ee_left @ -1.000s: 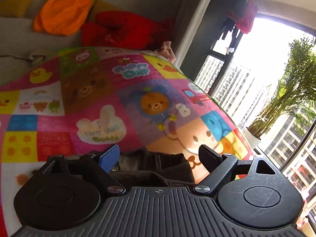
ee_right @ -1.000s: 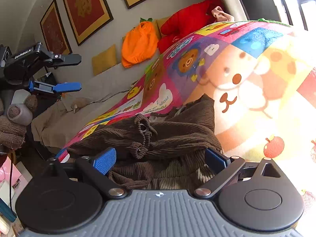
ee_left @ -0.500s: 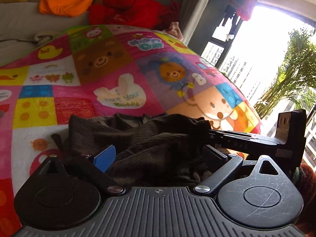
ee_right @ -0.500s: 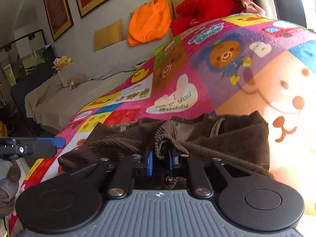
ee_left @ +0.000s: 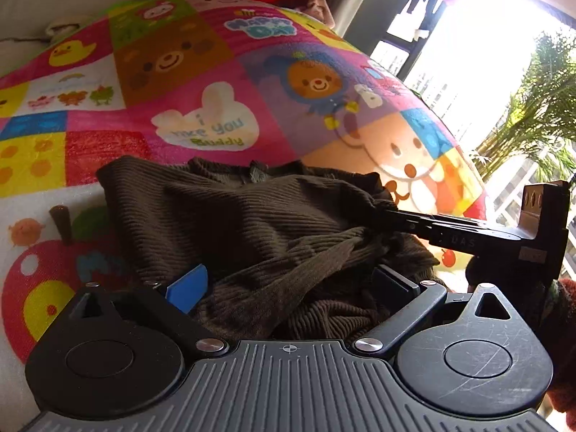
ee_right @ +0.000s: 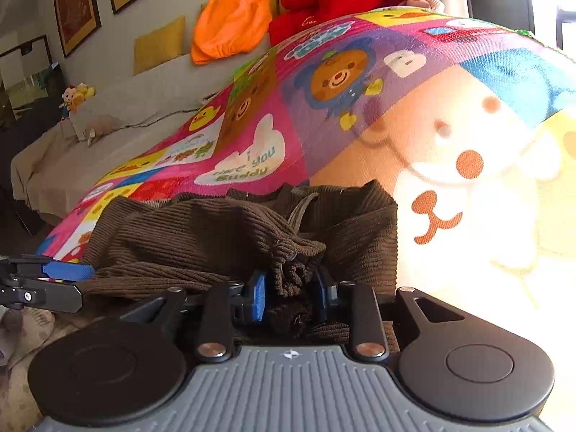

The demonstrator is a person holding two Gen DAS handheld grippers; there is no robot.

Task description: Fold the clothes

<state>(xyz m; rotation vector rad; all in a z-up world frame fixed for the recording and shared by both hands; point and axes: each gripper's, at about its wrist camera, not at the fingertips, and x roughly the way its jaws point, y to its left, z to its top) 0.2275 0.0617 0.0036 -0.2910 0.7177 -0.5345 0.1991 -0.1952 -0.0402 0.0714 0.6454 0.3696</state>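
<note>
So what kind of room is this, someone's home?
Most likely a home, a bedroom or living room: a cartoon-patterned blanket covers a bed or couch, cushions and an orange plush lean on the wall beneath framed pictures, and a brown corduroy garment lies on the blanket.

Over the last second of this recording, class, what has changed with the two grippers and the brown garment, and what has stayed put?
The right gripper closed from wide open onto a bunched fold of the brown corduroy garment and holds it pinched. The left gripper moved in toward the garment, so cloth now lies between its open fingers, ungripped. The garment shifted from a heap to a more spread shape. The cartoon blanket under it stayed put.
</note>
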